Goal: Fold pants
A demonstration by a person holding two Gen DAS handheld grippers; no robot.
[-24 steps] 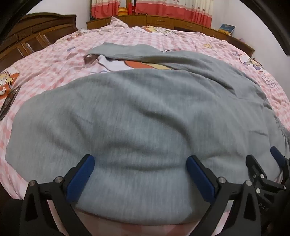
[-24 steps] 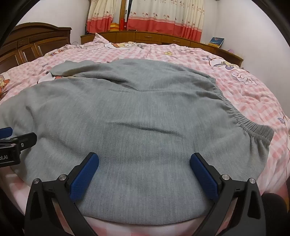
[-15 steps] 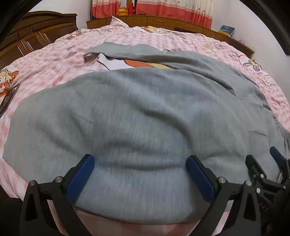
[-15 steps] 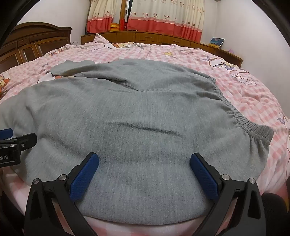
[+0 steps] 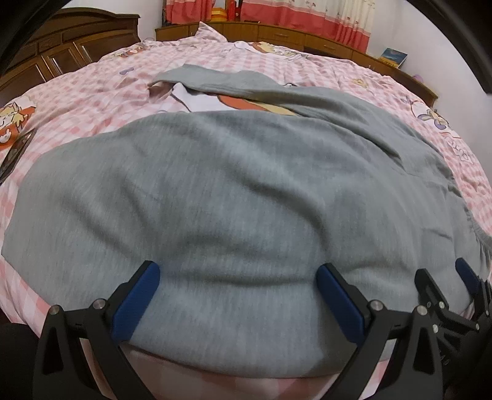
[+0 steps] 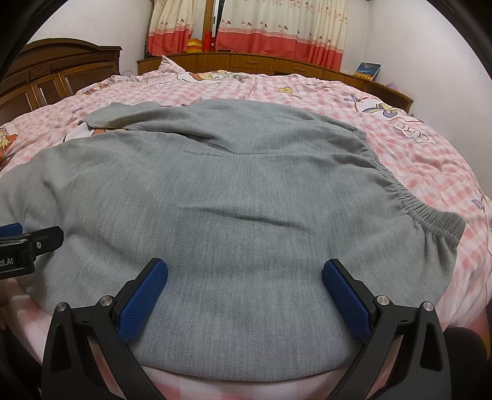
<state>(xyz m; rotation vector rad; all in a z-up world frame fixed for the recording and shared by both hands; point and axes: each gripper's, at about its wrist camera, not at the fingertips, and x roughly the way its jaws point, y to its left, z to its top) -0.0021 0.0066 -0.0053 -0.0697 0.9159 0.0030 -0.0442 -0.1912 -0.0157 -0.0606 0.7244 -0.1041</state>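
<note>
Grey knit pants (image 5: 233, 190) lie spread on the bed, the near leg across the front, the far leg (image 5: 215, 81) angled off to the back left. The elastic waistband (image 6: 409, 200) is at the right. My left gripper (image 5: 236, 280) is open, its blue pads wide apart over the near edge of the near leg. My right gripper (image 6: 244, 277) is open over the near edge closer to the waistband. The right gripper shows at the right of the left wrist view (image 5: 446, 283). Nothing is held.
The pants lie on a pink checked bedspread (image 6: 307, 89) with cartoon prints. A dark flat object (image 5: 17, 150) lies on the bed at the far left. Wooden wardrobe (image 6: 46, 80) stands left, low wooden cabinets and curtains (image 6: 246, 27) behind.
Both grippers stay open at the near edge. The left wrist view has shifted slightly, and the fabric in front of it looks a little more rippled.
</note>
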